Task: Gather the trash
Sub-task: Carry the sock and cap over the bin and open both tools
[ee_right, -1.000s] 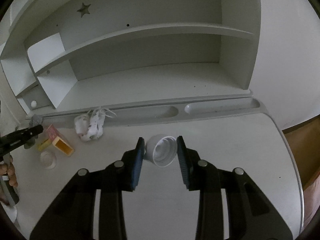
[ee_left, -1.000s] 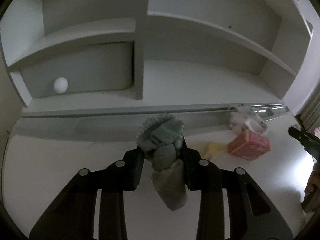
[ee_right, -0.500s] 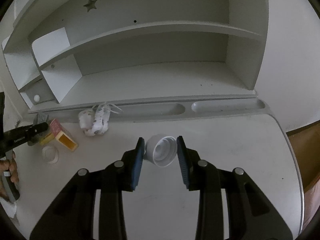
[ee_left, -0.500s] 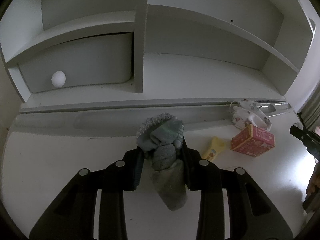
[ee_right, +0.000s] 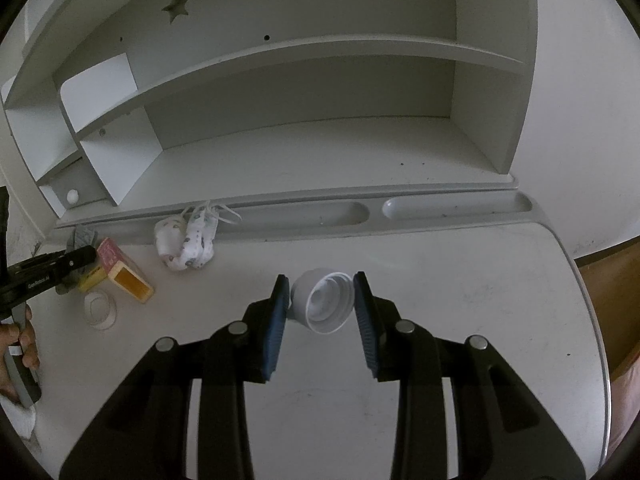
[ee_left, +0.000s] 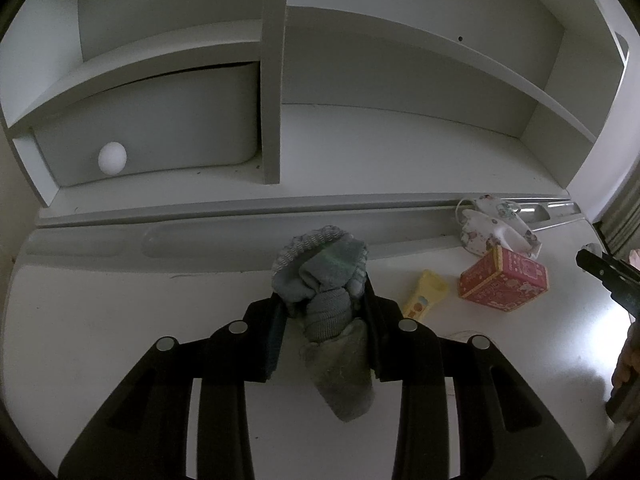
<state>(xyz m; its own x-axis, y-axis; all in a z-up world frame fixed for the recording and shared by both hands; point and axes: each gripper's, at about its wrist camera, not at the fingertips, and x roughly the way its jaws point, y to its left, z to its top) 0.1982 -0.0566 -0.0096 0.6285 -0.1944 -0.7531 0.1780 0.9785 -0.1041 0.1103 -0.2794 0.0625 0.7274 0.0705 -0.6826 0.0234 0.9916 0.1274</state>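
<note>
A bundle of grey socks (ee_left: 324, 280) is clamped in my left gripper (ee_left: 322, 304), its loose end hanging down over the white desk (ee_left: 100, 340). My right gripper (ee_right: 322, 300) is shut on a white screw cap (ee_right: 324, 304), held on its side with the hollow facing me. On the desk lie a red carton (ee_left: 504, 286), a yellow wrapper (ee_left: 426, 298) and a crumpled patterned white cloth (ee_left: 492, 226). The right wrist view shows the same carton (ee_right: 120, 272), the cloth (ee_right: 188, 242) and a flat white lid (ee_right: 100, 306), with the left gripper (ee_right: 76, 260) just beside them.
A white shelf unit (ee_right: 320, 52) stands at the back of the desk, with a drawer and its round white knob (ee_left: 112, 158) at the left. Shallow pen trays (ee_right: 456, 206) run along its base. The desk's rounded right edge (ee_right: 588, 288) meets a wall.
</note>
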